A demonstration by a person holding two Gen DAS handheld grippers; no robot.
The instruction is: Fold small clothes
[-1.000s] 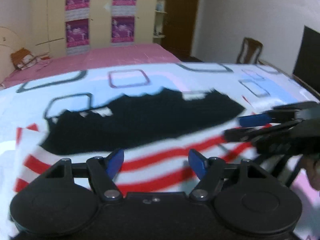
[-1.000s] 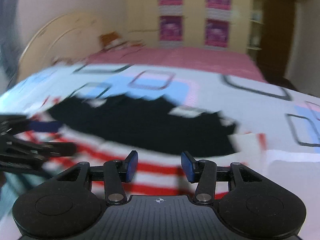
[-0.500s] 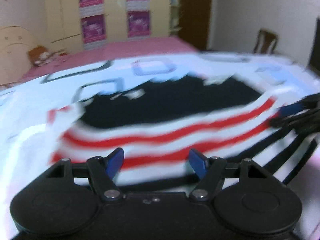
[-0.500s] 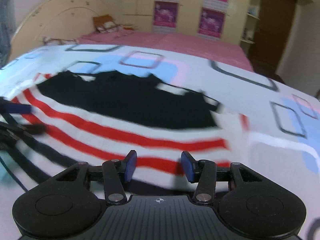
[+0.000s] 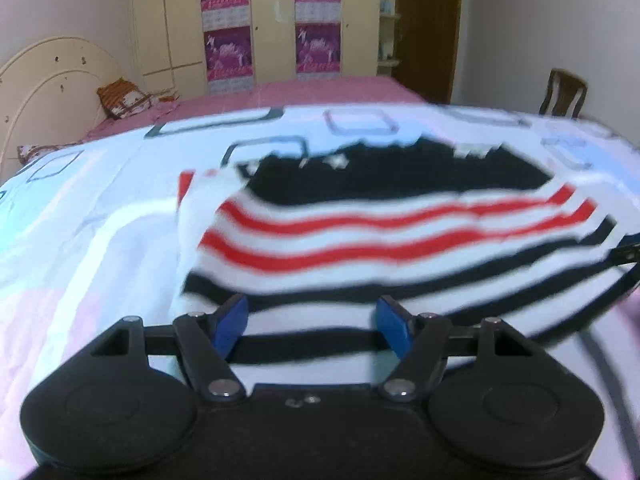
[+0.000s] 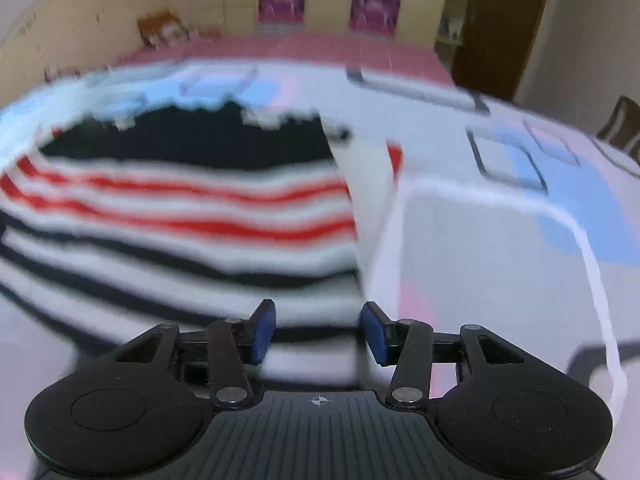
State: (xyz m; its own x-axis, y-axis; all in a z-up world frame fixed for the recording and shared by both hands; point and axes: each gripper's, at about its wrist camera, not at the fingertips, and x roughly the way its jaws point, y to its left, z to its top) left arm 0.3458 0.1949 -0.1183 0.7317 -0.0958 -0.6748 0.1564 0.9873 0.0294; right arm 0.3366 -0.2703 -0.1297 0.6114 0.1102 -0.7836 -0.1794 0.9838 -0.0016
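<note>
A patterned sheet point(image 5: 100, 216) covers the bed; the striped garment point(image 5: 380, 232) lies flat on it. Left gripper point(image 5: 312, 322) and right gripper point(image 6: 318, 332) tilt down over its near hem, jaws apart, holding nothing.

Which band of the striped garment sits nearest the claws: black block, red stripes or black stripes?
The black stripes: they run right between the left claw tips. The red stripes lie further off, the solid black block furthest.

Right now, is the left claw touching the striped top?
Cannot tell. In the left wrist view the left claw stands open over the striped top, but blur hides whether its blue pads rest on the cloth.
</note>
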